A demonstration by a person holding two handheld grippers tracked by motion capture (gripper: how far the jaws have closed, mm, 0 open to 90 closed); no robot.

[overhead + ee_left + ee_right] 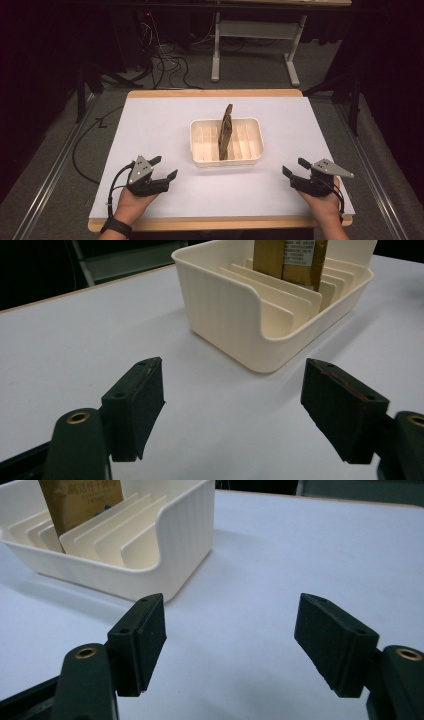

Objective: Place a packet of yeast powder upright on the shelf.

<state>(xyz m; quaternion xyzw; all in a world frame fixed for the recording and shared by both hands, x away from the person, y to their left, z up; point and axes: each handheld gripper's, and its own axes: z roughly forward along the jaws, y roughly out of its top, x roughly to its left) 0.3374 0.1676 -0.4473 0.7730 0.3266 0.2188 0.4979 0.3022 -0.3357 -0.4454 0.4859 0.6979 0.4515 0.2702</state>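
A cream slotted rack [251, 157] sits in the middle of the white table top [165, 120]. A flat brown packet [225, 131] stands upright in one of its middle slots. My left gripper [165, 168] rests near the front left of the table, open and empty, with its jaws pointing toward the rack [225, 315], where the packet [290, 257] rises at the top. My right gripper [294, 167] lies near the front right, open with nothing between its jaws. From there the rack [185, 535] stands up and to the left, with the packet [80, 500] in it.
The table top ends in a wooden edge [215, 223] at the front. Beyond the table's far side, cables [165, 62] lie on the floor and a grey frame [250, 45] stands.
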